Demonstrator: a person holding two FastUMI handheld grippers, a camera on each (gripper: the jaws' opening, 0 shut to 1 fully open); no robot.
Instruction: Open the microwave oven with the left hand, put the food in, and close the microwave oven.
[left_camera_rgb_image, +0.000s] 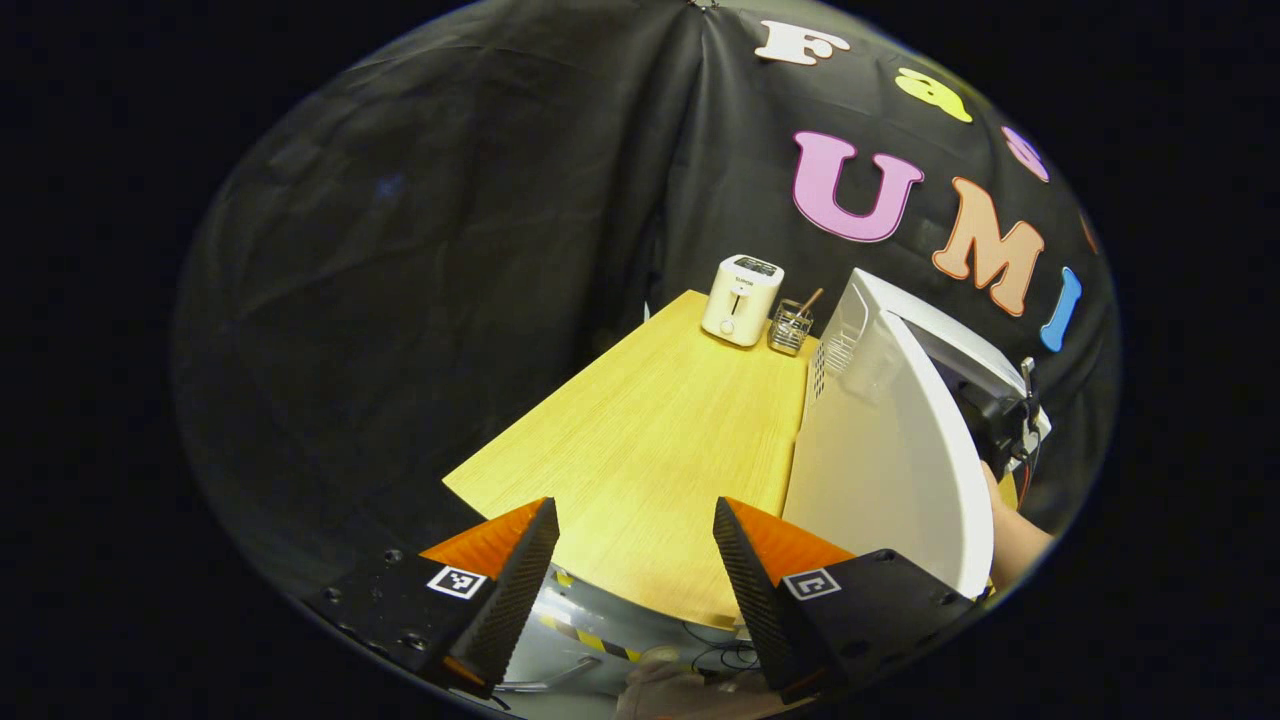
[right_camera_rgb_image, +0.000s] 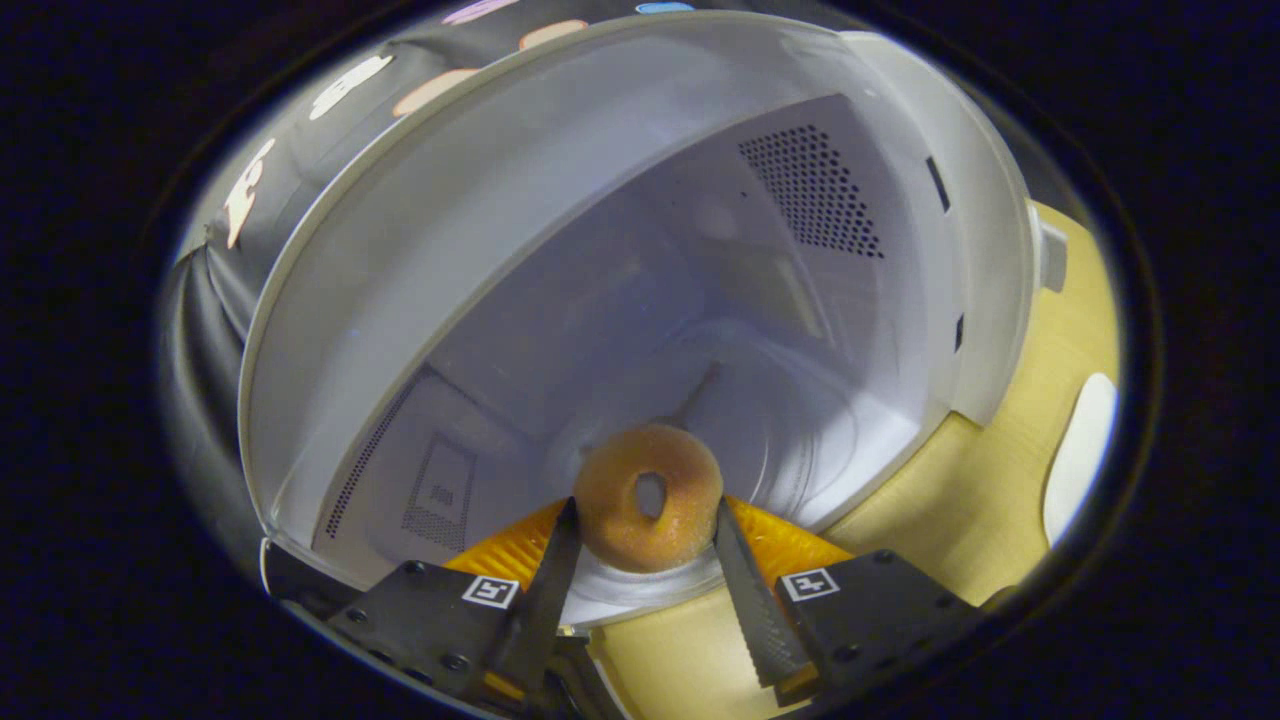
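A brown doughnut (right_camera_rgb_image: 612, 505) stands on edge between the fingers of my right gripper (right_camera_rgb_image: 645, 512), which is shut on it. It hangs at the front sill of the white microwave's open cavity (right_camera_rgb_image: 640, 300), just above the near rim of the glass turntable (right_camera_rgb_image: 790, 420). In the left gripper view, the microwave (left_camera_rgb_image: 835, 345) stands on the right of the table with its door (left_camera_rgb_image: 885, 470) swung open toward me. My left gripper (left_camera_rgb_image: 635, 510) is open and holds nothing, just left of the door's edge. My right gripper (left_camera_rgb_image: 1000, 415) and the hand holding it show past the door.
A white toaster (left_camera_rgb_image: 742, 298) and a wire cup holding a stick (left_camera_rgb_image: 791, 325) stand at the far end of the wooden table (left_camera_rgb_image: 650, 440), behind the microwave's vented side. A white plate (right_camera_rgb_image: 1080, 450) lies on the table right of the cavity.
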